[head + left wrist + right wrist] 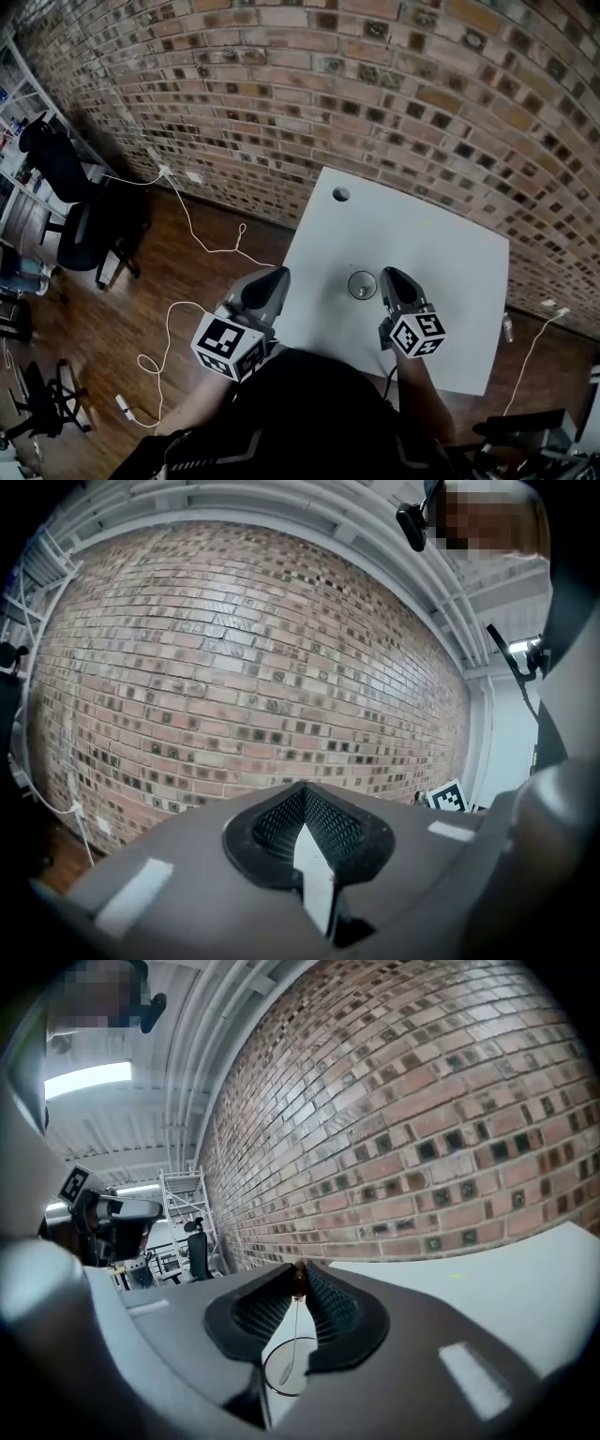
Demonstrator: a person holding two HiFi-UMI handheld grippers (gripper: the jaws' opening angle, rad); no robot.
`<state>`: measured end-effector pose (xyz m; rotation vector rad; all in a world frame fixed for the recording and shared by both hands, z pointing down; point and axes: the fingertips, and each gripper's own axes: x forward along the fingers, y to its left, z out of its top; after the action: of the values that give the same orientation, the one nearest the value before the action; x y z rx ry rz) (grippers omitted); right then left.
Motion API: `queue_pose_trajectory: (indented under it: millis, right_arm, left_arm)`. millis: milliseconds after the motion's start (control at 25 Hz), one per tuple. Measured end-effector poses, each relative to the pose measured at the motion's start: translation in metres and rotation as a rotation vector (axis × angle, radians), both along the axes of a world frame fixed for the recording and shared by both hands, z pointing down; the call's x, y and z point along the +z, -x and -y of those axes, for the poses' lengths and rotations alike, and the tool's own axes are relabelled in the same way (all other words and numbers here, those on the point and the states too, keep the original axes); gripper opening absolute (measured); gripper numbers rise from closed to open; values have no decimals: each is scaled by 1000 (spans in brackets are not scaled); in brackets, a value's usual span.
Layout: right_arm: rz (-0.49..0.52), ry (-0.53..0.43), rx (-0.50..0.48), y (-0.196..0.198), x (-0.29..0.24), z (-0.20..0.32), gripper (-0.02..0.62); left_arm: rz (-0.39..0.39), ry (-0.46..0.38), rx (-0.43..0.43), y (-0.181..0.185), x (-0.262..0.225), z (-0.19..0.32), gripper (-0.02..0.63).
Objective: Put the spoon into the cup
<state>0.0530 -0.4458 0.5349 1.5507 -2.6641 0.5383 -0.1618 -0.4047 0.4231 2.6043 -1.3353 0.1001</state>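
Observation:
A clear glass cup (363, 285) stands on the white table (422, 234), near its front. My right gripper (387, 274) is just right of and above the cup, shut on the brown tip of a thin metal spoon (292, 1330). In the right gripper view the spoon hangs straight down from the right gripper (298, 1277), with its bowl inside the rim of the cup (277, 1382). My left gripper (275, 277) hovers off the table's left edge. In its own view the left gripper (305, 794) has its tips together and nothing between them.
A round hole (341, 194) sits near the table's far left corner. A brick wall (375, 84) runs behind the table. On the wooden floor to the left are a black office chair (70, 202) and white cables (192, 230).

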Motion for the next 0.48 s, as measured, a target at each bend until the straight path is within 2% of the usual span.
queue_pose_trajectory:
  millis: [320, 480]
  right_arm:
    - [-80, 42, -33, 15, 37, 1, 52]
    - [-111, 55, -34, 18, 50, -3, 52]
  left_arm:
    - [20, 10, -19, 5, 0, 2, -6]
    - [31, 1, -1, 3, 1, -2, -6]
